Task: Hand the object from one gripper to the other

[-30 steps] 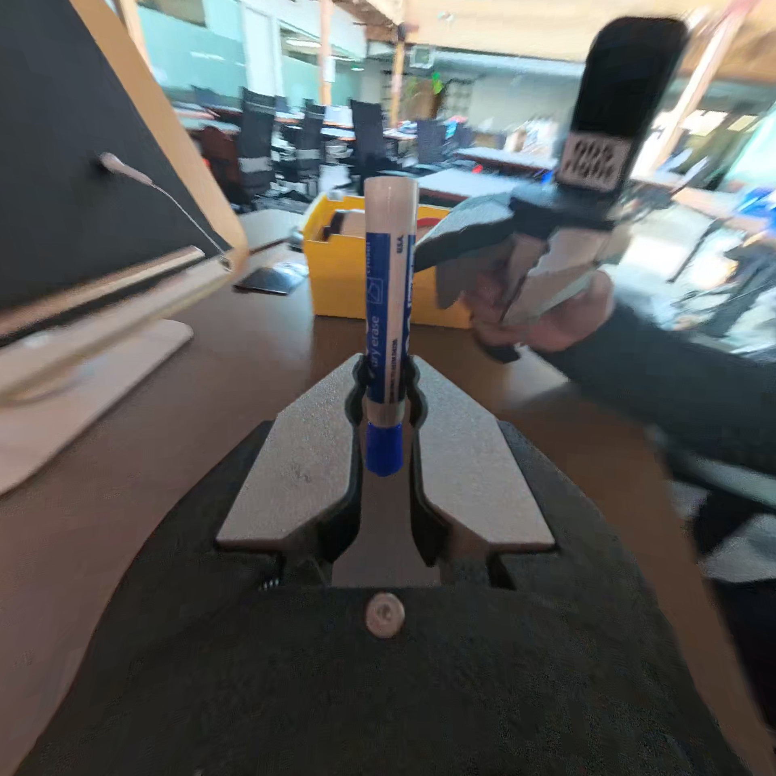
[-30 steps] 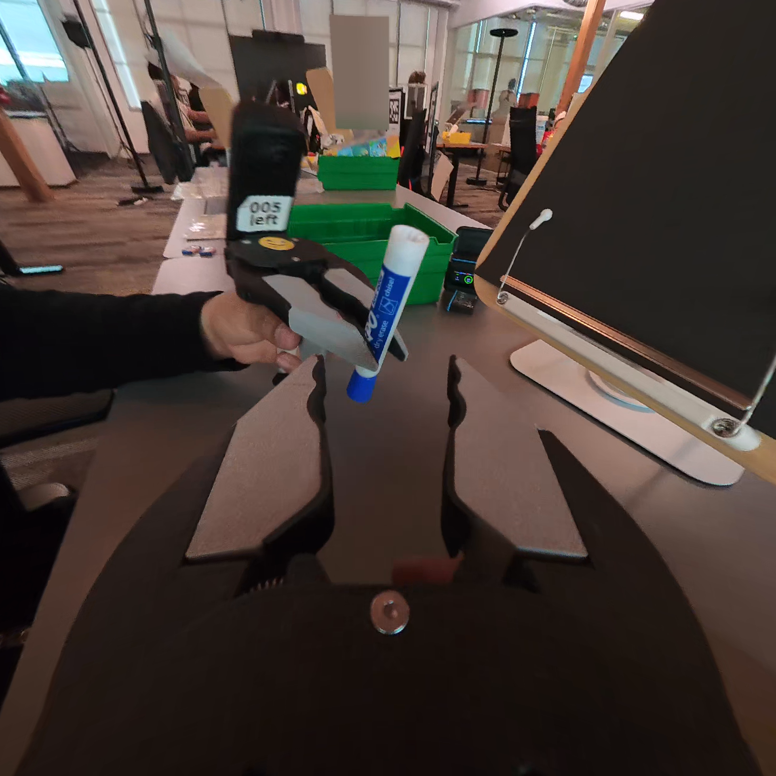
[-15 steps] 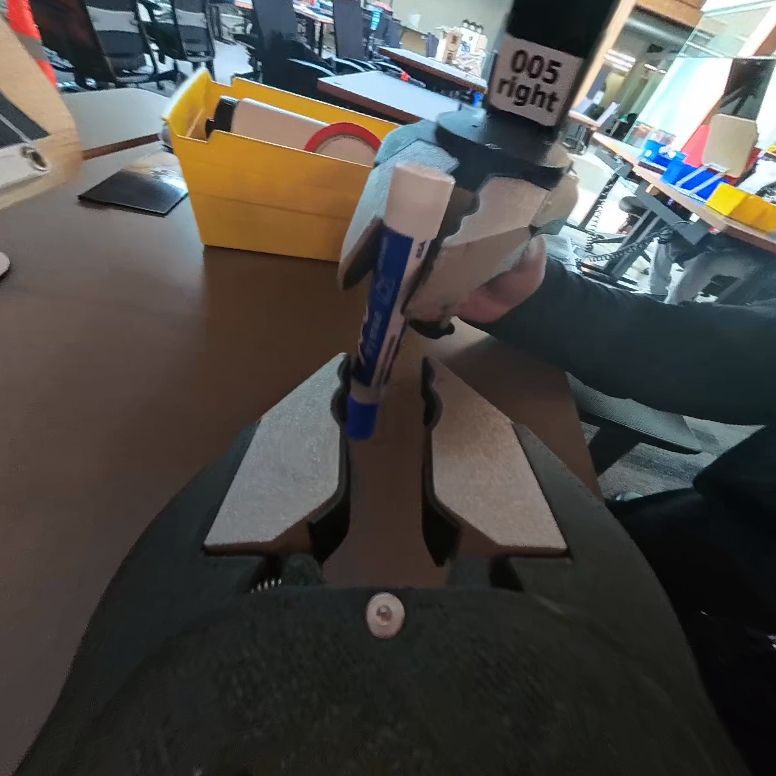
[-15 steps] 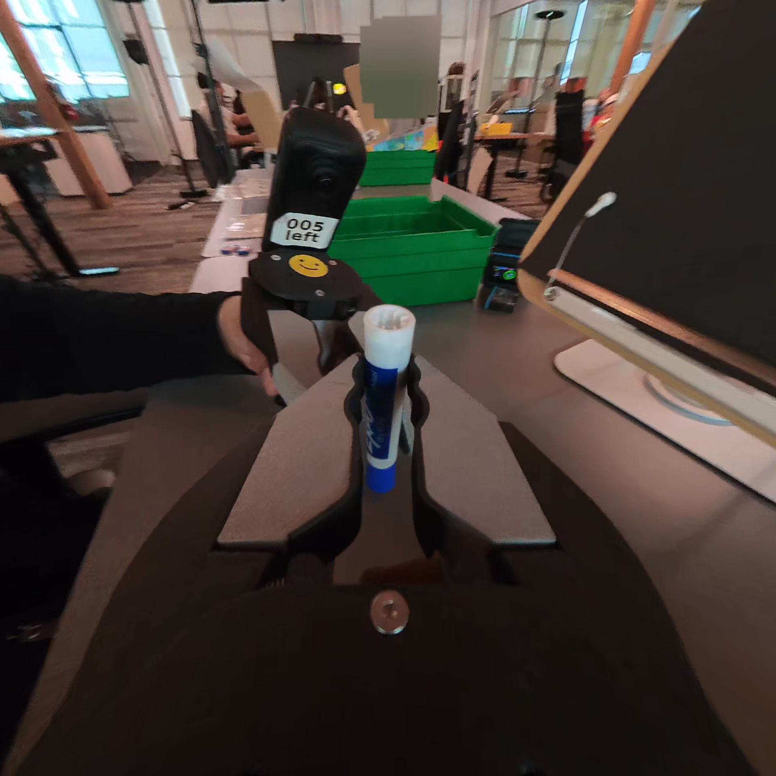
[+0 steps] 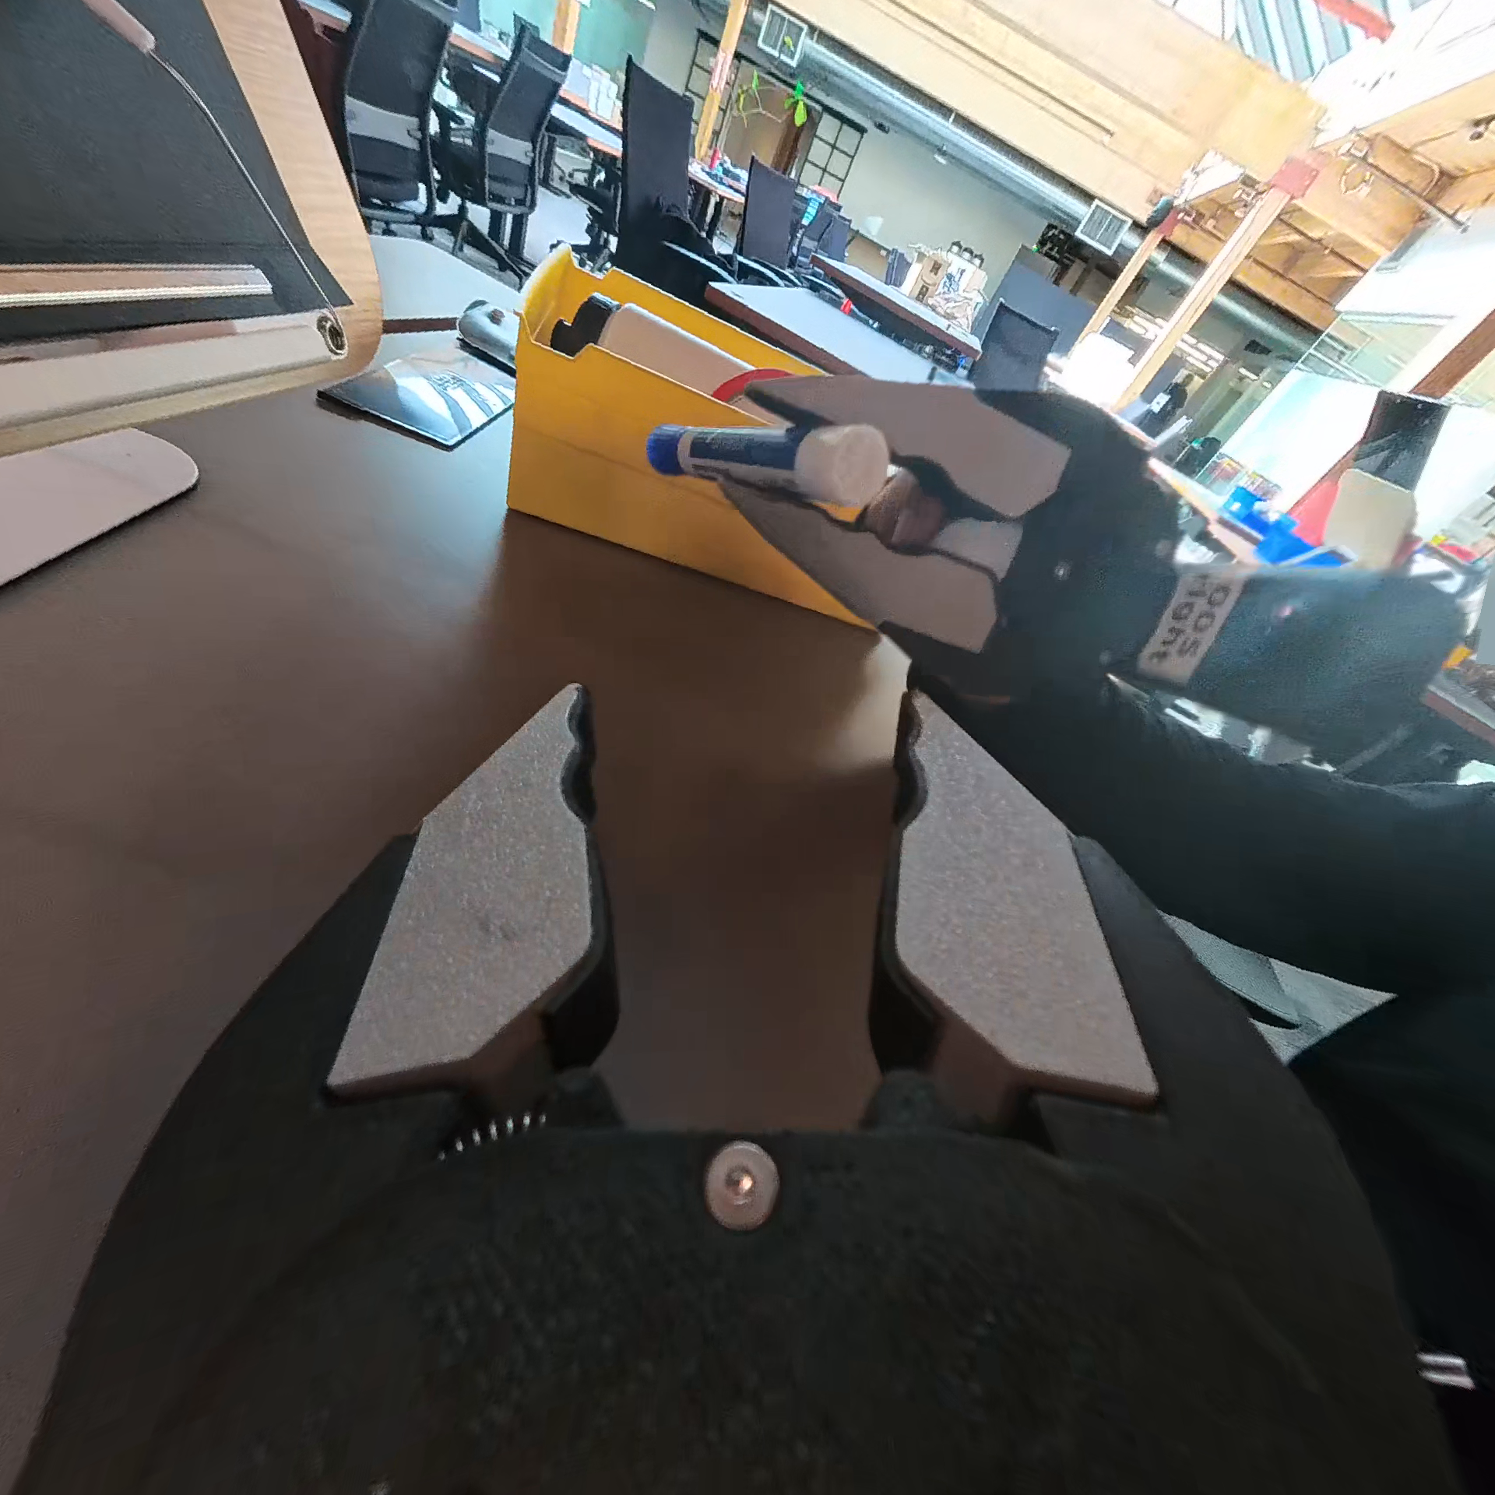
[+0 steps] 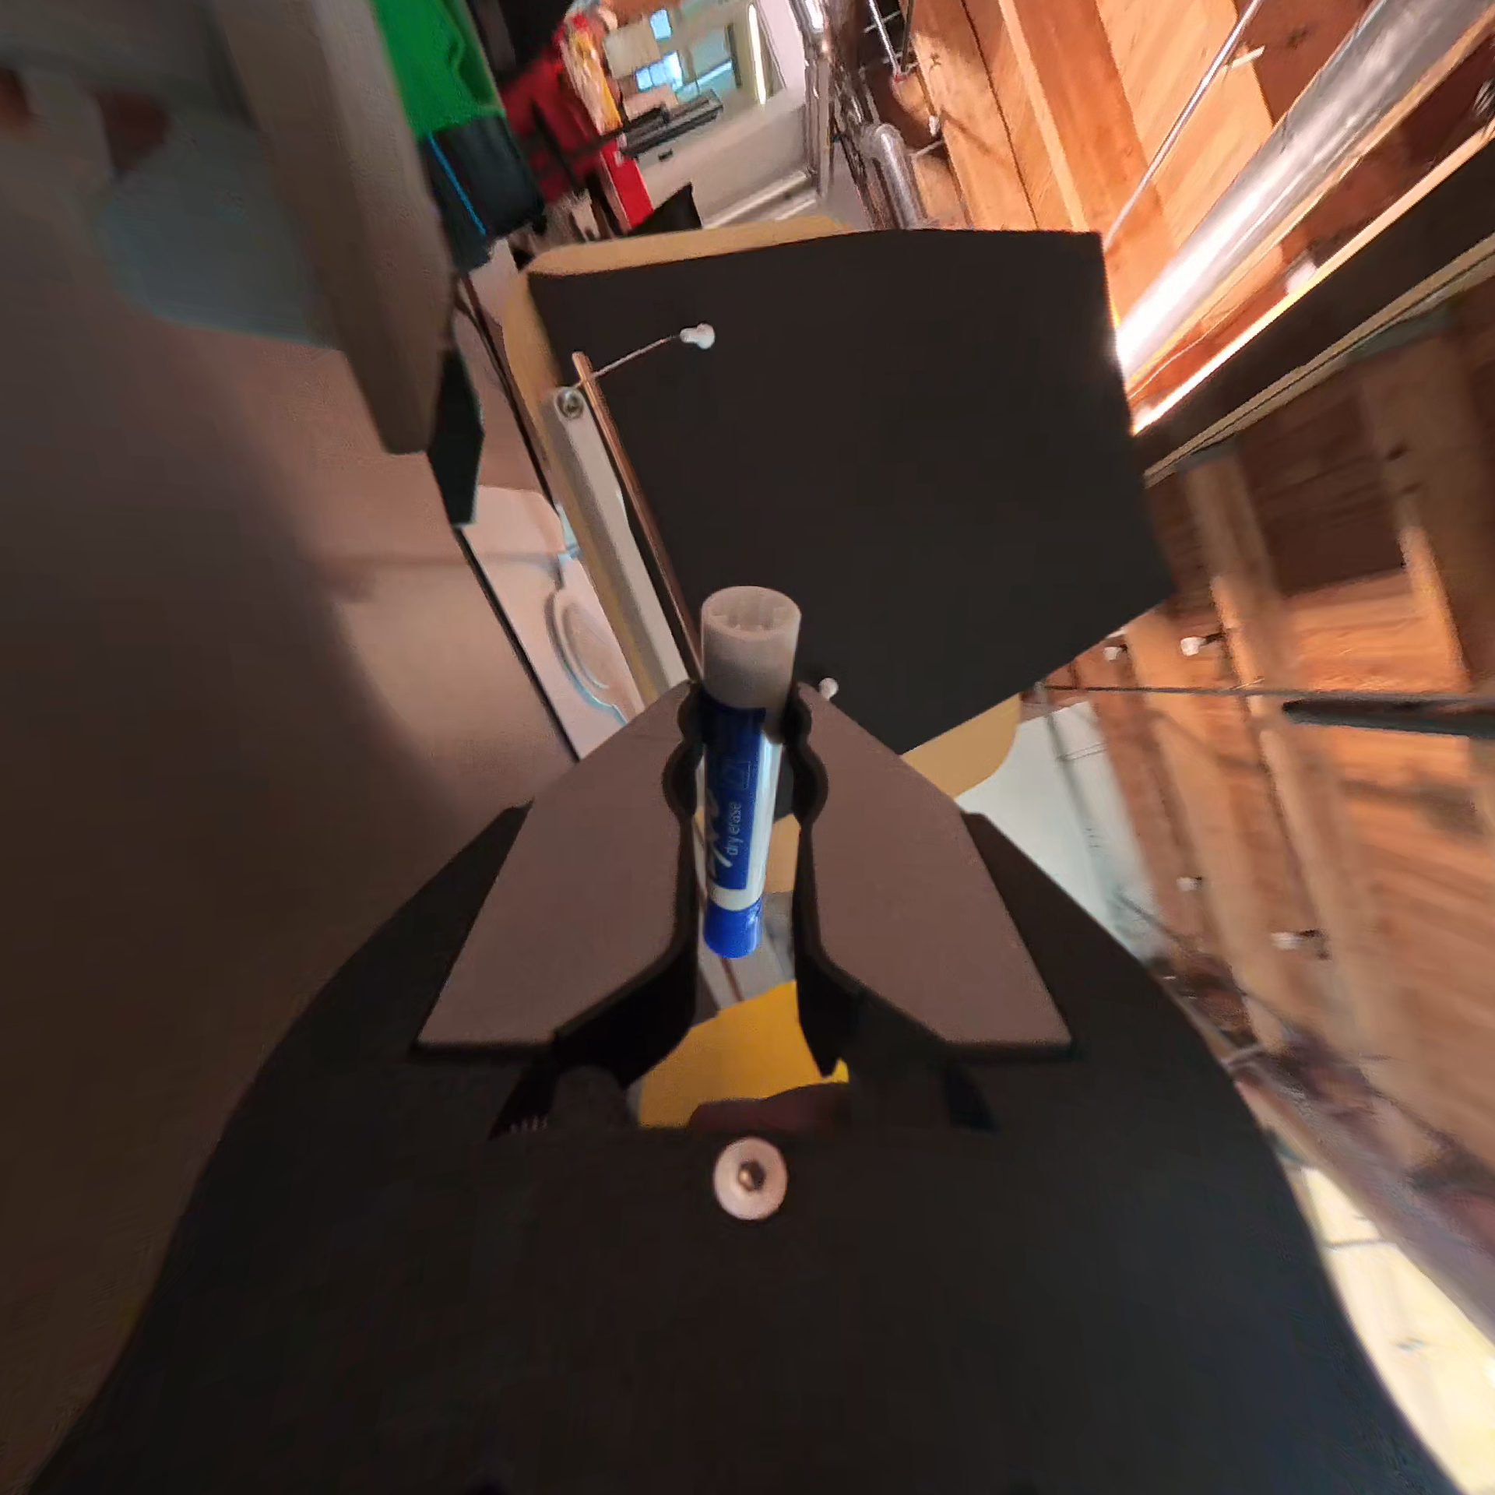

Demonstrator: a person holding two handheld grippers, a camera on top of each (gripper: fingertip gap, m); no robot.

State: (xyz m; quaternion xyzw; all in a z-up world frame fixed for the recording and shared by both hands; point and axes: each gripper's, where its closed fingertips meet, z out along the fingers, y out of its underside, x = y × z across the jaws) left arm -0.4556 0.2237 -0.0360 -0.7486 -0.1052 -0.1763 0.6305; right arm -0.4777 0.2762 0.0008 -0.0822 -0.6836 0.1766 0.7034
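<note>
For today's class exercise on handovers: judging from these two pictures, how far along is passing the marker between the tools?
Done: the right tool is shut on the marker, and the left tool is open and empty above the table. In hand: the right tool holds the marker level in front of the yellow bin. Left: nothing of the pass itself.

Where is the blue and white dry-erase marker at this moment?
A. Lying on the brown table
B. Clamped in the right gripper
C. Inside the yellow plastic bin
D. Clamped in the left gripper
B: the blue and white dry-erase marker sits clamped between the right gripper's fingers, while the left gripper stands open and empty above the brown table.
</note>
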